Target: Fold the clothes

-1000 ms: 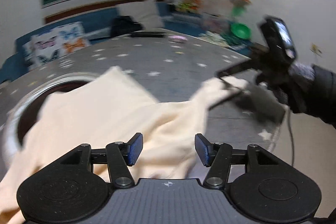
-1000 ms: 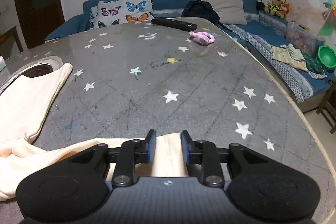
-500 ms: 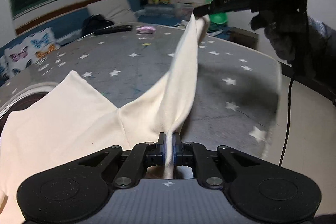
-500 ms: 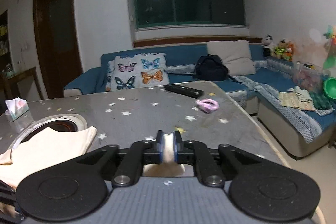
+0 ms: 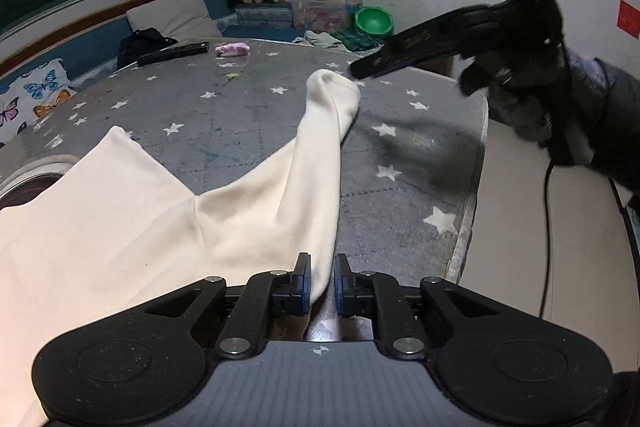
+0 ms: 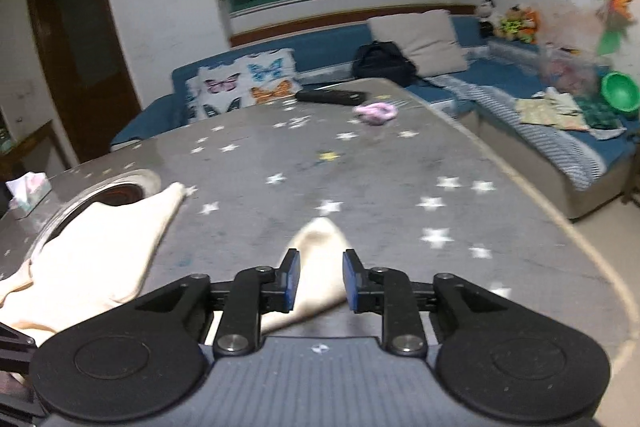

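A cream long-sleeved garment (image 5: 120, 227) lies on the grey star-patterned table (image 5: 400, 187). Its sleeve (image 5: 320, 155) stretches away to a cuff lying on the table. My left gripper (image 5: 318, 285) is slightly open, with the near end of the sleeve loose between its fingers. My right gripper (image 6: 317, 277) is open just above the cuff (image 6: 316, 247), which lies free between its fingers. It also shows in the left wrist view (image 5: 360, 71), hovering just beyond the cuff. The garment's body (image 6: 80, 259) lies to the left.
A round recessed burner ring (image 6: 116, 191) sits partly under the garment. A tissue box (image 6: 28, 189) is at far left. A black remote (image 6: 332, 95) and a pink scrunchie (image 6: 376, 113) lie at the far edge. The table's right edge (image 5: 472, 195) is close. A blue sofa (image 6: 520, 95) stands behind.
Both grippers were shut on the sleeve, held raised; now both have opened. The cuff has dropped from the right gripper onto the table, and the sleeve lies lower.
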Motion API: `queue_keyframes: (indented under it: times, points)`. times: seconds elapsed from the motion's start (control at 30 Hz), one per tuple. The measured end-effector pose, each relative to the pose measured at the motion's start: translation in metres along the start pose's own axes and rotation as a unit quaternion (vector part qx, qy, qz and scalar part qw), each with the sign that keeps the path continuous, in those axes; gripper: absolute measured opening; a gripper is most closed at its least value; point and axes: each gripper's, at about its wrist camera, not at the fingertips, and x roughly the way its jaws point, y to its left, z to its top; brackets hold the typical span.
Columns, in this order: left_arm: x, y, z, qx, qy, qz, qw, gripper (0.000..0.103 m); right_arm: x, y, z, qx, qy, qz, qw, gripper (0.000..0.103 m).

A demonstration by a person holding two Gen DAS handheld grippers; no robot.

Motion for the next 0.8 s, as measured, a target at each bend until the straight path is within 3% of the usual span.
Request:
queue_keyframes:
  times: [0.13,0.23,0.3,0.4,0.5,0.67,0.8]
  points:
    - [-0.009,0.003,0.005,-0.007,-0.023,0.010,0.9997,0.026,0.024,0.019,0.001,-0.003,0.019,0.004,1.000,0.028]
    - [-0.007,0.008,0.008,-0.016,-0.026,0.017,0.9994,0.030,0.042,0.028,0.001,-0.009,0.037,-0.016,0.999,0.027]
    - [-0.002,0.012,0.009,-0.028,-0.021,0.023,0.9991,0.030,0.050,0.033,0.000,-0.013,0.041,-0.020,0.999,0.002]
    - [0.001,0.017,0.012,-0.044,-0.019,0.020,0.9987,0.031,0.033,0.035,0.004,-0.019,-0.007,-0.001,1.000,0.002]
    - [0.003,0.017,0.015,-0.046,-0.025,0.015,0.9985,0.043,0.001,0.021,0.001,0.003,-0.046,0.009,0.999,0.002]
    - [0.016,0.006,0.018,-0.035,-0.019,-0.013,0.9991,0.048,-0.033,-0.017,-0.039,0.029,-0.005,-0.070,0.997,0.007]
    - [0.027,-0.007,0.017,-0.019,-0.006,-0.034,0.9992,0.049,-0.048,-0.030,-0.051,0.026,0.004,-0.100,0.995,0.007]
